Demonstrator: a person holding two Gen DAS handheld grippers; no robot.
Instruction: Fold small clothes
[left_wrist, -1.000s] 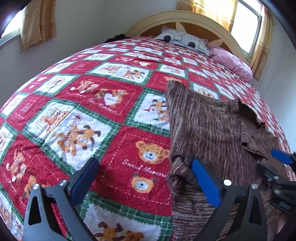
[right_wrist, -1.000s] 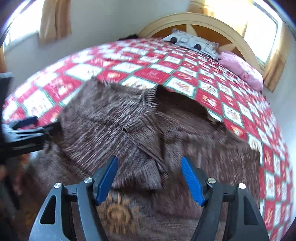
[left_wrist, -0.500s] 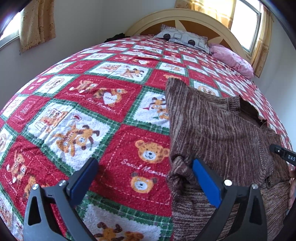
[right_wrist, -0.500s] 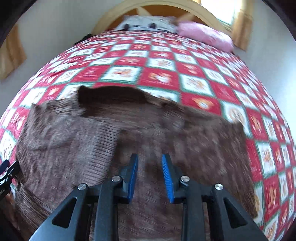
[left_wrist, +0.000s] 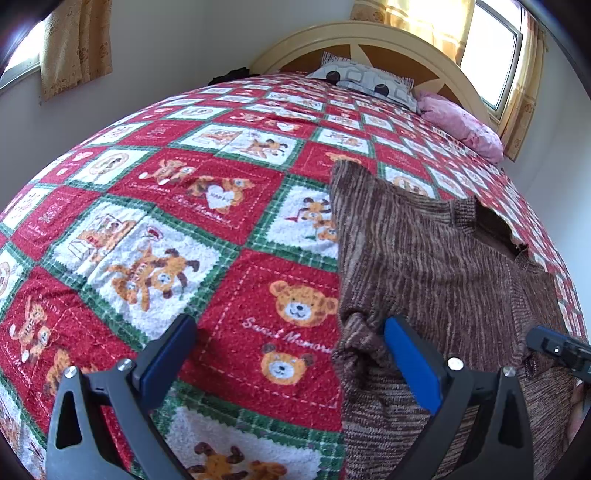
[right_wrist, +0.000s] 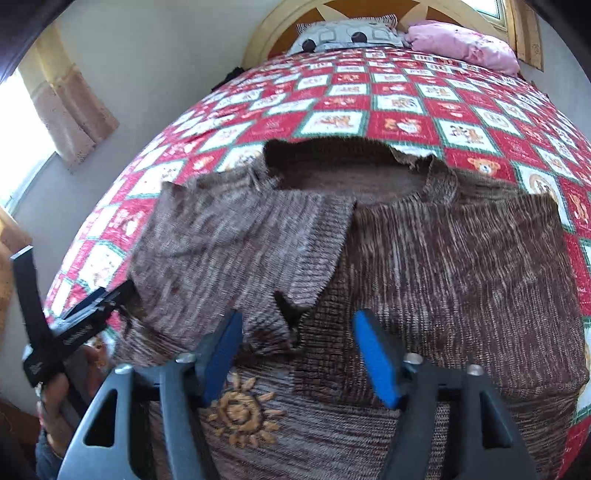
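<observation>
A brown striped knit sweater (right_wrist: 443, 266) lies flat on the red patchwork quilt (left_wrist: 177, 229), neck hole toward the headboard. Its left sleeve (right_wrist: 240, 251) is folded across the chest, with the cuff near an orange sun motif (right_wrist: 240, 413). My right gripper (right_wrist: 297, 352) hovers over that cuff. Its jaws are opening and the blue pads press on nothing. My left gripper (left_wrist: 288, 350) stands wide open at the sweater's left edge (left_wrist: 354, 332), its right finger over the knit and holding nothing. The left gripper's tool and a hand (right_wrist: 55, 402) show at the right wrist view's left edge.
A grey patterned pillow (left_wrist: 369, 79) and a pink pillow (left_wrist: 461, 122) lie against the curved wooden headboard (left_wrist: 369, 33). Walls run close along the bed's left side. Curtained windows (left_wrist: 491, 59) are behind. Bare quilt stretches left of the sweater.
The right gripper shifted sideways over the sweater and rolled. Its jaws narrowed, then spread again. The left gripper and the folded sleeve stayed where they were.
</observation>
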